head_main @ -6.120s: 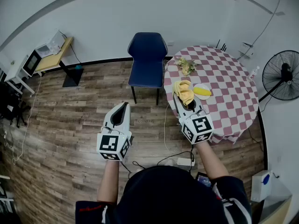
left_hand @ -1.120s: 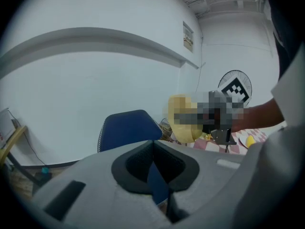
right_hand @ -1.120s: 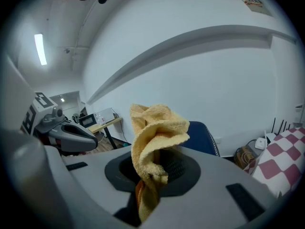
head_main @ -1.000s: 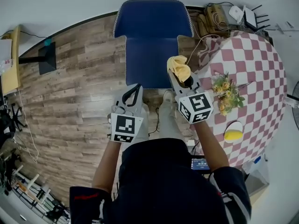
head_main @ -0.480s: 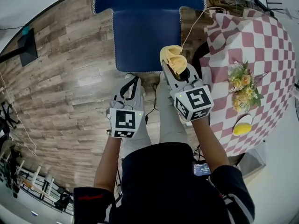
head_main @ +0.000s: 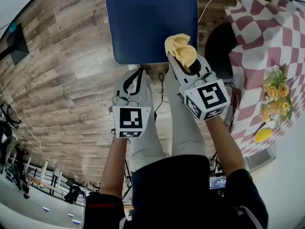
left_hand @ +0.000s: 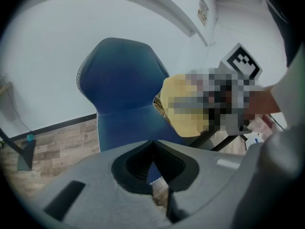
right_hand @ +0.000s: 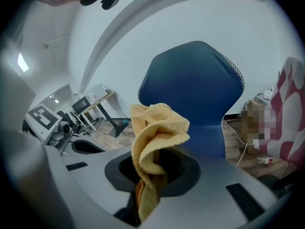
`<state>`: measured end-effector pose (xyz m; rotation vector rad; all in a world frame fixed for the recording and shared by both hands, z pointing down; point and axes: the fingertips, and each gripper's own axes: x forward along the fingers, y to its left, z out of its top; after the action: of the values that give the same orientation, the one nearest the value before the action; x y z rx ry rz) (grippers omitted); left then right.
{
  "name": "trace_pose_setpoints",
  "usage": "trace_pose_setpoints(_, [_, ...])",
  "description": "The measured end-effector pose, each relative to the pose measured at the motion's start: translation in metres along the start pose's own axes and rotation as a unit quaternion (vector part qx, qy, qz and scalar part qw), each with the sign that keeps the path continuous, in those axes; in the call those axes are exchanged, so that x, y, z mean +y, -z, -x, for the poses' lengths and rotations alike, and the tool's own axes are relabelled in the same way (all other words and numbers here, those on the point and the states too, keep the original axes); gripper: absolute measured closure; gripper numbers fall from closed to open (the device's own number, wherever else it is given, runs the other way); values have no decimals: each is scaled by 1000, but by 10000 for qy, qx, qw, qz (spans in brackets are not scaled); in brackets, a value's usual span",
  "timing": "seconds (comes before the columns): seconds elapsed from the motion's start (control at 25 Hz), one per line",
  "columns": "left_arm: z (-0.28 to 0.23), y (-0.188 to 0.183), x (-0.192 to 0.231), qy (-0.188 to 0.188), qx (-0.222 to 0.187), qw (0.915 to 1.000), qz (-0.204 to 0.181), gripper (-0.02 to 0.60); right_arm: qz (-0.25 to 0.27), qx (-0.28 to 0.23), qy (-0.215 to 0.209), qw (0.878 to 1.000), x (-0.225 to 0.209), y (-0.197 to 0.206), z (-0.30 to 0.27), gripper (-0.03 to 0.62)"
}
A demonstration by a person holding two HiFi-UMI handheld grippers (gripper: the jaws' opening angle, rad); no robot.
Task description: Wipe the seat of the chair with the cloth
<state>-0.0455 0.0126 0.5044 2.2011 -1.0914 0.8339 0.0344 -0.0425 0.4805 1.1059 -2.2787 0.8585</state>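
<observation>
The blue chair's seat (head_main: 151, 20) fills the top of the head view, straight ahead of me. My right gripper (head_main: 177, 51) is shut on a bunched yellow cloth (head_main: 180, 49), which hangs over the seat's front right corner. In the right gripper view the cloth (right_hand: 155, 149) rises from between the jaws, with the chair back (right_hand: 193, 87) behind it. My left gripper (head_main: 136, 78) is shut and holds nothing, just short of the seat's front edge. The left gripper view shows the chair (left_hand: 121, 87) ahead and the yellow cloth (left_hand: 183, 111) at right.
A round table with a red-and-white checked cloth (head_main: 267, 37) stands close at the right, carrying flowers (head_main: 272, 97) and a yellow thing (head_main: 262, 135). Cables (head_main: 209, 4) trail on the wooden floor (head_main: 62, 80) beside the chair. My legs are below the grippers.
The chair seat has grown nearer and larger in the head view. Both grippers have come up to its front edge, the right one still carrying the cloth.
</observation>
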Motion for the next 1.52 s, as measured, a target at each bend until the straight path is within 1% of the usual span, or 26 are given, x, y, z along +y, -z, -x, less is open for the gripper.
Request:
trace_pose_setpoints(0.08, [-15,12,8,-70,80,9998,143,566,-41,39,44,10000,-9,11,-9,545])
trace_pose_setpoints(0.16, [-28,25,13,-98,165,9997,140,566,-137,93,112,9998,-17,23,-17,545])
trace_pose_setpoints(0.36, [-56,32,30,-168,69,9997,-137,566,-245,264,125,9993,-26,49,-33,544])
trace_pose_setpoints(0.48, [-73,35,46,-301,140,9990,-298,566,-258,277,184,9991,-32,61,-37,545])
trace_pose_setpoints(0.68, [-95,46,62,-344,237,9987,-277,565,-361,338,200,9986,-38,77,-46,545])
trace_pose_setpoints(0.88, [-116,71,73,-446,553,9969,-339,565,-317,455,224,9982,-42,91,-54,545])
trace_pose_setpoints(1.04, [-127,87,79,-402,714,9963,-272,563,-513,517,346,9967,-50,101,-55,545])
trace_pose_setpoints(1.2, [-135,87,88,-425,675,9965,-269,560,-777,489,442,9948,-55,103,-61,545])
trace_pose_setpoints(1.24, [-137,86,89,-396,665,9967,-239,552,-807,488,452,9945,-55,104,-62,545])
trace_pose_setpoints(1.28, [-140,87,89,-340,670,9970,-193,518,-820,492,454,9944,-55,104,-63,545])
trace_pose_setpoints(1.32, [-142,88,88,-271,685,9972,-153,461,-827,496,450,9943,-56,105,-65,545])
trace_pose_setpoints(1.36, [-144,88,87,-209,698,9973,-136,429,-833,498,441,9943,-56,105,-66,545])
trace_pose_setpoints(1.52, [-150,88,83,-58,699,9974,-187,352,-839,486,434,9943,-60,105,-72,544])
